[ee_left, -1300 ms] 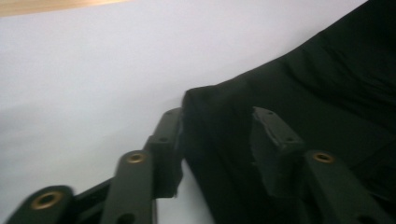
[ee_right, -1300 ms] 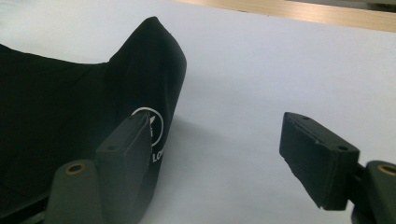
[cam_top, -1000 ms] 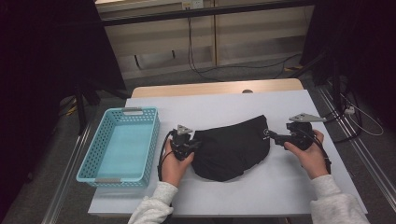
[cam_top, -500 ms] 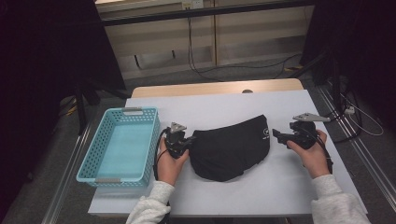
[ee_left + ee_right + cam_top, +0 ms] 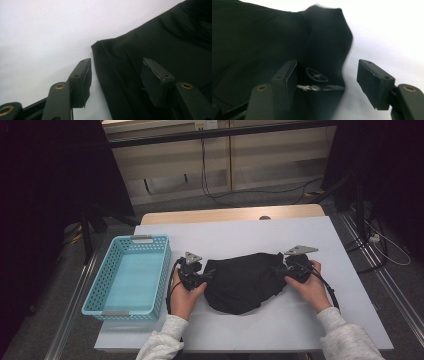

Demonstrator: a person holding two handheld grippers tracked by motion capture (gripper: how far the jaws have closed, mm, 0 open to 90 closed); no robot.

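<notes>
On the white surface (image 5: 310,320), a black garment (image 5: 242,282) lies bunched near the middle, between the person's two hands, with a light blue basket (image 5: 131,274) standing apart at its left. Left tongs (image 5: 204,276) sit at the garment's left edge; the left gripper view shows their jaws spread, having just been opening, with the cloth's folded edge (image 5: 110,75) lying between the pads and neither pad pressing on it. Right tongs (image 5: 280,269) sit at the garment's right edge; the right gripper view shows their jaws spread though lately closing, a raised fold of the cloth (image 5: 324,45) and a small white printed logo (image 5: 317,75) standing between them, the left pad just beside the fabric and the right pad clear of it over bare surface. Both hands grasp the gripper bodies from below in the high view.
</notes>
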